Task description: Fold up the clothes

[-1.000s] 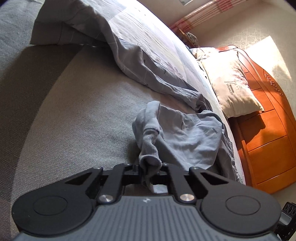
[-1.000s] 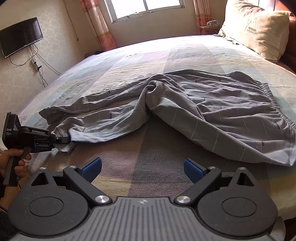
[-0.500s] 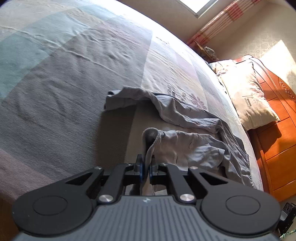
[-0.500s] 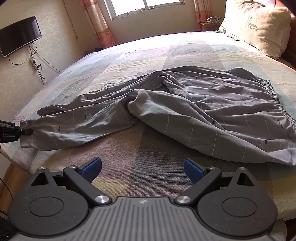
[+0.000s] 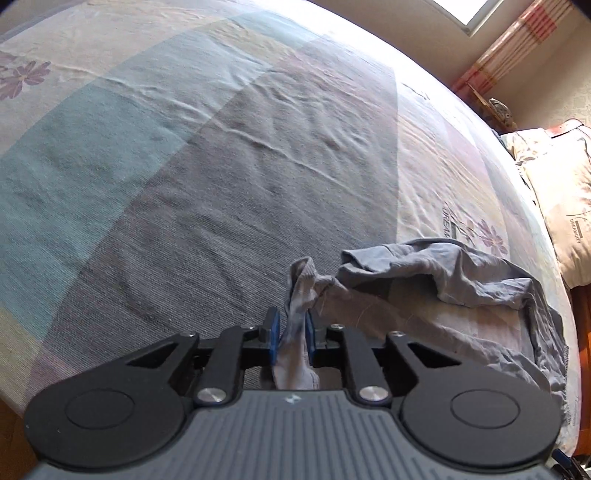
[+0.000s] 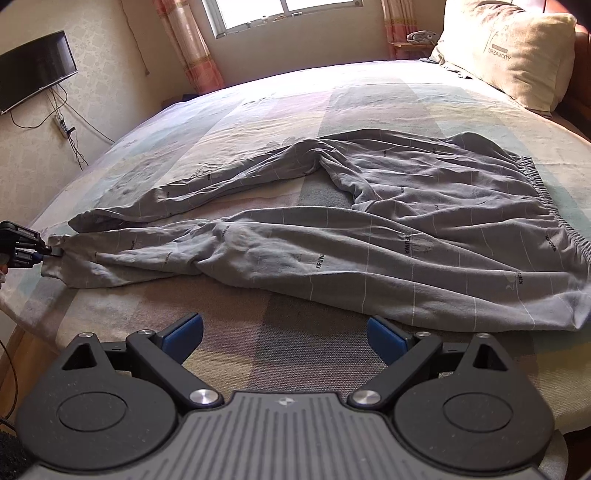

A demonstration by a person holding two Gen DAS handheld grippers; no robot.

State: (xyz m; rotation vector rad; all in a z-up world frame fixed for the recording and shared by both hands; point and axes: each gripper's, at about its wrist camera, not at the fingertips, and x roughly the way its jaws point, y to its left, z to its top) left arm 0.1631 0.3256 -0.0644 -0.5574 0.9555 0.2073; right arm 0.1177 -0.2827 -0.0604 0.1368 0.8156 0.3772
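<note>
Nearest in the right wrist view we note the right hand-held gripper (image 6: 284, 338): matte black linkage arms, ribbed grey housing, blue pads set wide apart with nothing between them, only the woven bedspread (image 6: 295, 354) beneath. That cover is a coarse-ribbed fabric in broad blocks of grey, teal, cream and pale pink, lightly creased.

Just beyond lie the grey trousers (image 6: 369, 236), soft thin knit with fine pale lines and small printed lettering, spread lengthwise across the bed. The gathered elastic waistband (image 6: 546, 199) sits at the right; both legs run leftward, rumpled, with a wedge of bedspread showing between them. The nearer leg ends in a cuff (image 5: 299, 295) at the bed's left edge.

In the left wrist view we log the left hand-held gripper (image 5: 291, 332) with that cuff bunched between its blue pads; the jaws are narrow and opening. The cloth seems to touch both pads, though the folds hide the contact too much to be sure. From the right wrist view the same gripper (image 6: 50, 252) shows only as a small dark shape at the cuff.

Farther back: a cream pillow (image 6: 517, 51) with printed lettering, plump and cornered, at the head of the bed; a flat black wall screen (image 6: 33, 81) at left; a bright window (image 6: 280, 14) with pink checked curtains (image 6: 184, 44).
</note>
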